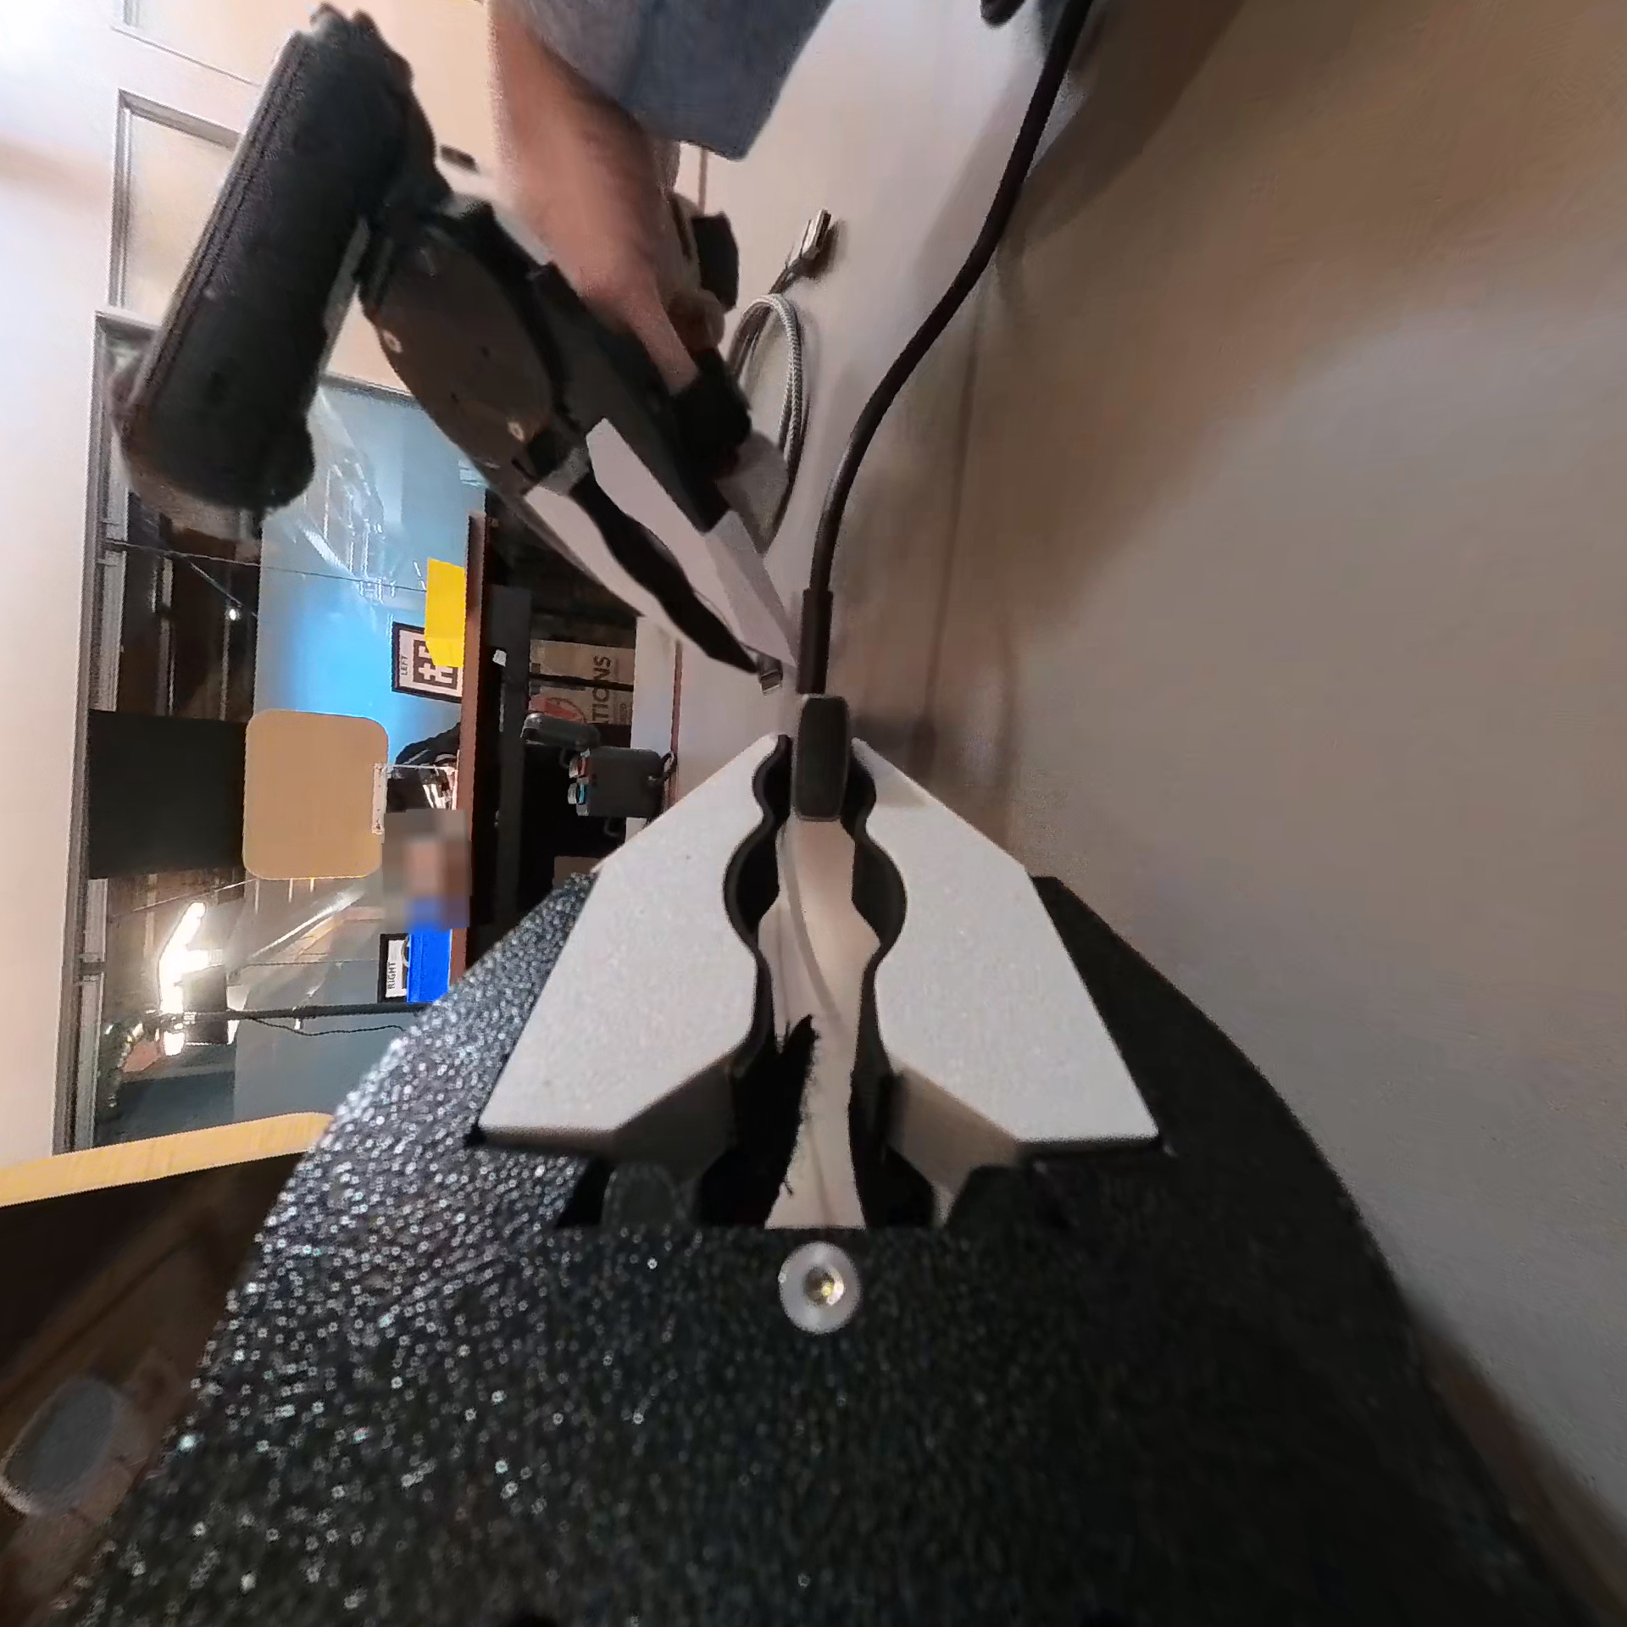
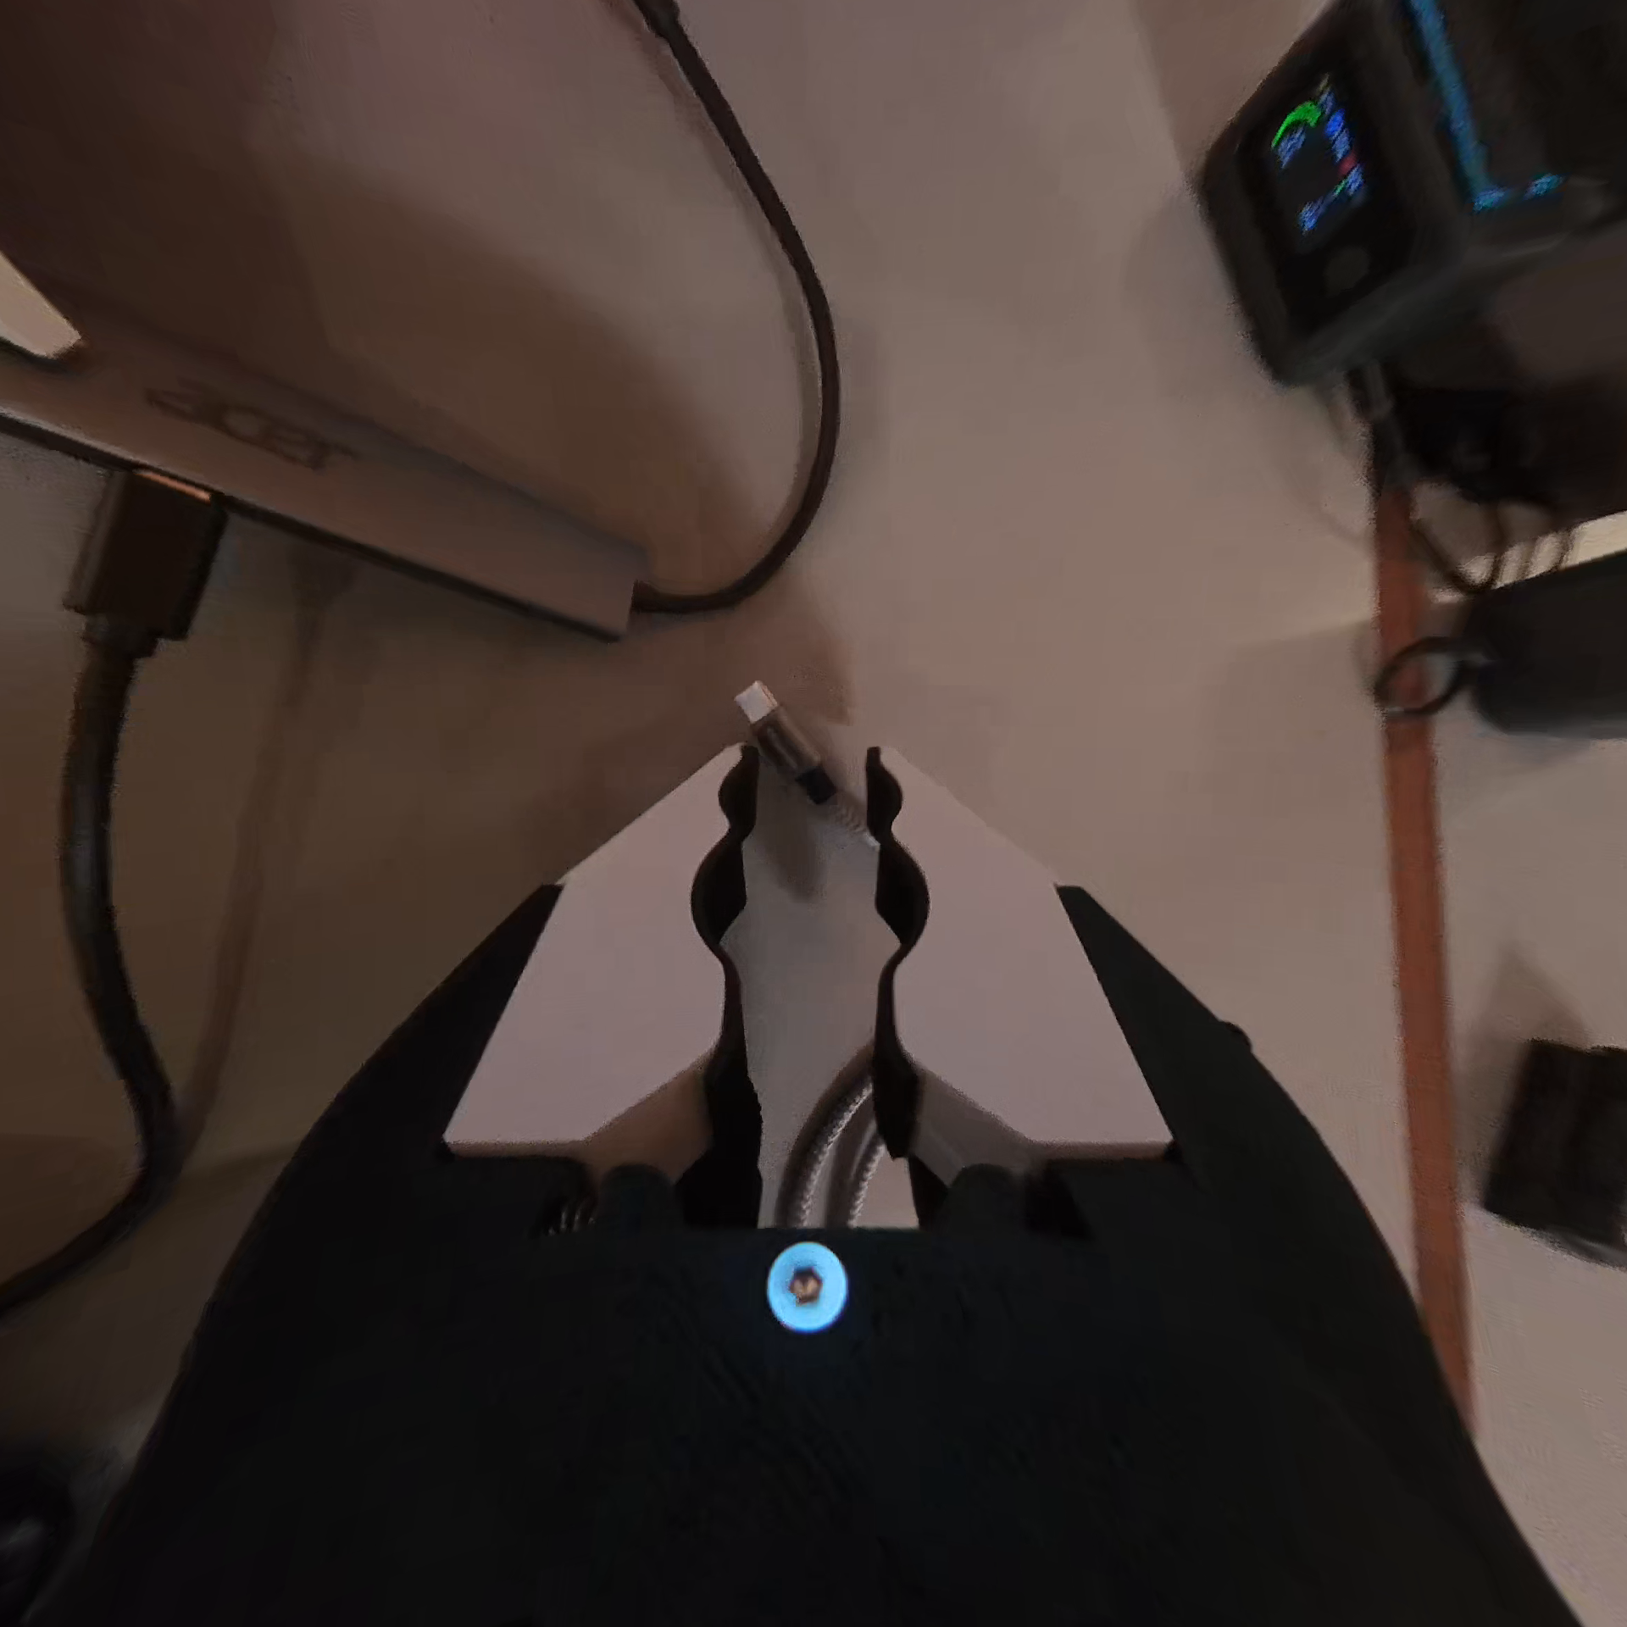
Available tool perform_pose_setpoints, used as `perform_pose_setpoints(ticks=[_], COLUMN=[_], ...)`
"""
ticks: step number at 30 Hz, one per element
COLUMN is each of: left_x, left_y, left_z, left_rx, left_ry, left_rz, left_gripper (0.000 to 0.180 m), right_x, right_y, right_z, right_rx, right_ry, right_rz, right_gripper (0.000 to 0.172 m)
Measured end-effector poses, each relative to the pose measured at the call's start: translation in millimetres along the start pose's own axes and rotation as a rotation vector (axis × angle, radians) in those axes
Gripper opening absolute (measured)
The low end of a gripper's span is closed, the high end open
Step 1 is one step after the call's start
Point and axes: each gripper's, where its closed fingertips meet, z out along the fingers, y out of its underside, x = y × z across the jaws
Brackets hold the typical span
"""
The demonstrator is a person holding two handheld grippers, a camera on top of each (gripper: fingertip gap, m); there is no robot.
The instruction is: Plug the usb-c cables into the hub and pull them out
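In the left wrist view, the left tool (image 1: 814,766) stands near the centre of the frame, and its two fingers are almost together around a dark, flat piece (image 1: 819,761), with the pads against its two sides. I take this piece to be the end of the hub, seen edge-on, and a black cable (image 1: 933,326) runs from it toward the top of the frame. So the left tool seems to hold the hub still on the white table (image 1: 1321,616).

In the right wrist view, the right tool (image 2: 810,766) is partly open at the centre of the frame. A small plug (image 2: 779,739) with a bright metal tip lies slanted between the fingertips, and its braided cable (image 2: 828,1153) goes back between the fingers. There is a gap on each side of the plug, so I judge it is not gripped now. The grey hub (image 2: 423,519) lies at the left of this frame, with another plug (image 2: 145,546) already sitting in its side. The tip of the loose plug points toward the hub but is well apart from it.

In my judgement the step in hand is to take up the plug for the next insertion. The next move calls for closing the right tool firmly on the plug body, then turning the tip straight to a free port while the left tool keeps the hub steady.
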Motion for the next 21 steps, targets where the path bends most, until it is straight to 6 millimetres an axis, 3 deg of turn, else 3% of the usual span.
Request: perform_pose_setpoints(ticks=[2,5,8,11,15,21], left_x=[0,-2,-5,-12,-21,-30], left_y=[0,0,0,1,4,2], left_z=[0,1,2,2,1,-4], left_rx=[0.0,0.004,-0.001,0.009,0.032,0.083], left_ry=[0.0,-0.002,-0.01,-0.015,-0.021,-0.028], left_rz=[-0.002,-0.025,-0.091,-0.237,-0.414,-0.569], left_gripper=[0.009,0.009,0.009,0.009,0.01,0.009], right_x=[-4,1,10,15,-7,-55], right_y=[4,4,-4,-20,-45,-62], right_z=[-1,-3,-13,-38,-77,-98], right_rx=[-0.004,0.014,0.026,0.027,-0.019,-0.238], right_ry=[-0.042,0.024,0.197,0.471,0.815,1.149], right_rz=[0.029,-0.011,-0.073,-0.194,-0.421,-0.799], right_gripper=[0.01,0.006,0.003,0.003,0.003,0.003])
